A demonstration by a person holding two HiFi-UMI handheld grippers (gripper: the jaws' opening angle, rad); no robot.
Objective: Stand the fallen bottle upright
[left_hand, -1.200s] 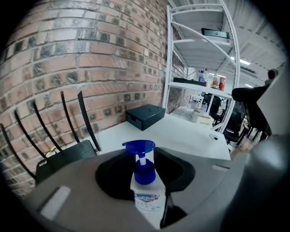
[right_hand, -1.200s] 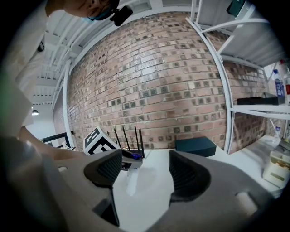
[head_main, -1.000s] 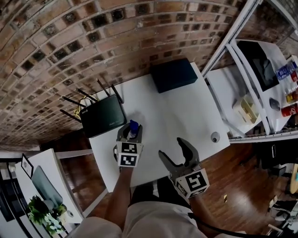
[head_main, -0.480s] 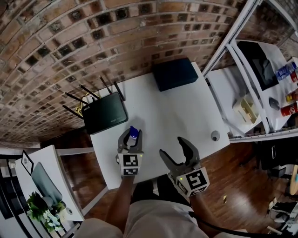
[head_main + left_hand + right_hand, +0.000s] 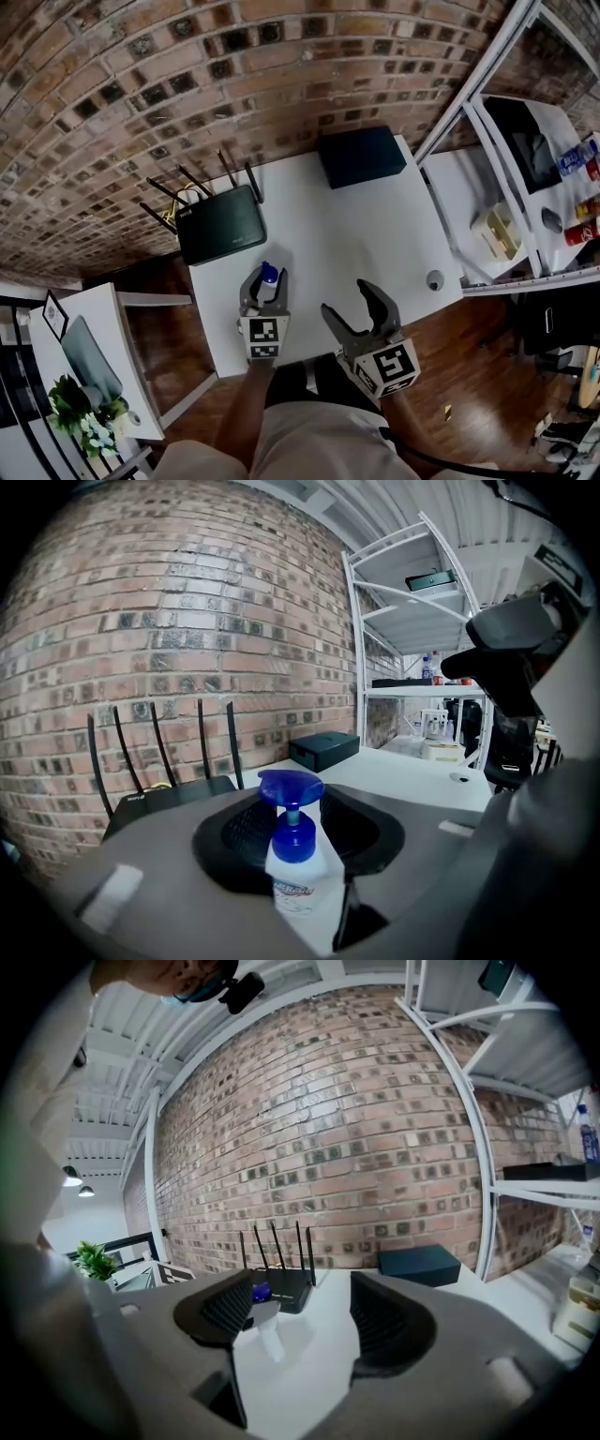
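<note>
Left gripper view shows the pump bottle (image 5: 293,855) upright, its blue pump head on top, with the left gripper (image 5: 302,834) clamped narrowly on its white body. I judge the righting itself to be all but done and the step in hand to be the set-down. No view shows whether the base is resting on the counter (image 5: 375,234).

The next move calls for the base to sit flat, then a gentle parting of the jaws and a straight pull back toward the person, so that neither pad drags the light bottle over.

In the head view the bottle stands in the front left part of the counter, nearer the front edge and the left edge than the middle, so a tip toward the person could send it off. The router (image 5: 217,225) sits behind it with its antennas raised, close enough to mind. The dark box (image 5: 362,156) lies well apart at the back. Bare counter opens to the right and toward the centre.

The right gripper (image 5: 347,298) hovers near the front edge, jaws apart and empty, beside the left one.
</note>
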